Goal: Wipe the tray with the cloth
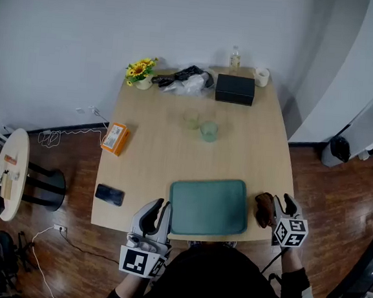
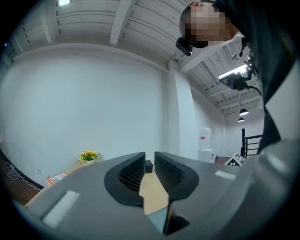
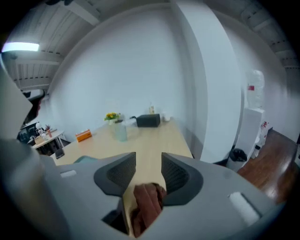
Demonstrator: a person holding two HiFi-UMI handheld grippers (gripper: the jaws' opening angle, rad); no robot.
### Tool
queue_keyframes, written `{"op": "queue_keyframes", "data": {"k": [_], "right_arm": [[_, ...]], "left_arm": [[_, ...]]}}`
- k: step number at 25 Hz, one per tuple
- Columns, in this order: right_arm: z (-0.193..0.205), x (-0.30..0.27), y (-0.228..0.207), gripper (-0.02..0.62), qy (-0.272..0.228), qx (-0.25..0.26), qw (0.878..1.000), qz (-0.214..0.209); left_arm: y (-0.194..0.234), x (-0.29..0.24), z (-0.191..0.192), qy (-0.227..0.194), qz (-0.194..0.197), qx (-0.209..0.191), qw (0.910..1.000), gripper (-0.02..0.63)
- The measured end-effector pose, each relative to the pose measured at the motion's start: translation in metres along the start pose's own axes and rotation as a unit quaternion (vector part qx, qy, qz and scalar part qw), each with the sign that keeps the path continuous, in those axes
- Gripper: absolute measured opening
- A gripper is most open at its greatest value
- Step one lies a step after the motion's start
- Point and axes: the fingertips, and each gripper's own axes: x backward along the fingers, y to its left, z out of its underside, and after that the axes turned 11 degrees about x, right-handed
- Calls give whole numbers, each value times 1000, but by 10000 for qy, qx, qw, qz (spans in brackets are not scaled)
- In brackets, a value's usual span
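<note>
The teal tray [image 1: 208,207], a shallow rounded rectangle, lies flat at the near edge of the table [image 1: 173,157] with its long axis running 9 to 3 o'clock. At its 3 o'clock, a crumpled brown cloth [image 1: 263,209] lies lengthwise 12 to 6 between the spread, unpressing jaws of the right gripper [image 1: 281,205]. The left gripper [image 1: 158,213], at the tray's 8 o'clock, has its jaws pressed nearly together on nothing.

Bare desk [image 1: 153,158] lay open between the tray [image 1: 208,206] at the near edge and the glasses [image 1: 209,131] at mid-desk, while a phone [image 1: 109,195] occupied the near left corner and a black box [image 1: 234,89] and flowers [image 1: 140,70] lined the far edge.
</note>
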Motion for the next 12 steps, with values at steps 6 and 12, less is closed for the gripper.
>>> {"op": "queue_keyframes", "data": {"k": [6,12], "right_arm": [[-160,58,82,38,-1868,694,9764,-833],[-215,108,178,2,-2744,1046,9403,-1720]], "left_arm": [[-24,-14,1,55,300,56,9995,41],[-62,-20,5,90,797,124,9967,41]]}}
